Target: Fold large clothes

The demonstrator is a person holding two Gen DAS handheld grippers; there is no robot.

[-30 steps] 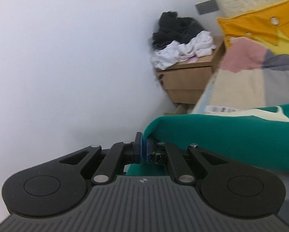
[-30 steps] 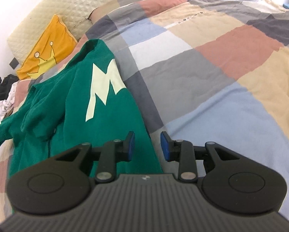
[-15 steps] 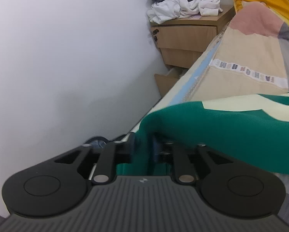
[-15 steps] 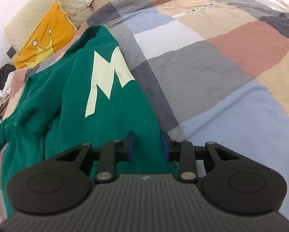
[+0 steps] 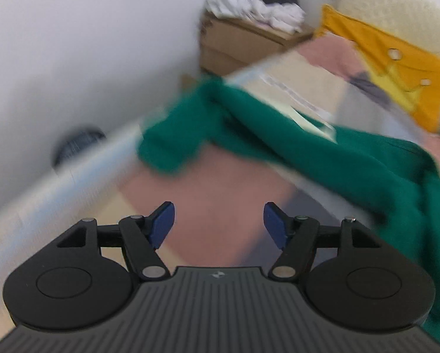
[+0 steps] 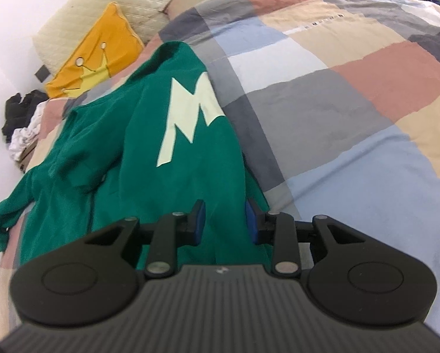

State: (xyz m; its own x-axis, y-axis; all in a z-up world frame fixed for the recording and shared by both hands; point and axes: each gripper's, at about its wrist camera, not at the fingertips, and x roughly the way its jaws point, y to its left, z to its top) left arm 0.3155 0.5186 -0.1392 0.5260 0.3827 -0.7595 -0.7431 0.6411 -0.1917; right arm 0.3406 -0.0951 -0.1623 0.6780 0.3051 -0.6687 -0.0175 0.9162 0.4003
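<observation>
My left claw (image 5: 218, 223) has just spread its jaws, nothing between them, the green sweatshirt's sleeve (image 5: 172, 144) lying free at the patchwork duvet's (image 5: 208, 188) left edge; the green sweatshirt (image 6: 149, 153) sprawls mid-left, yellow pillow (image 6: 99, 50) beyond; my right claw (image 6: 224, 223) pinches its near hem.

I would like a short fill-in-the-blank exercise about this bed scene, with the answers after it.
1. The green sweater carries a large pale letter ____ on it.
2. The orange cushion shows a yellow ____ design.
3. The left gripper, whose jaws have just been opening, now holds ____ between them.
4. The pile of black and white clothes lies on top of a wooden ____.

Answers: M; crown; nothing; nightstand
</observation>
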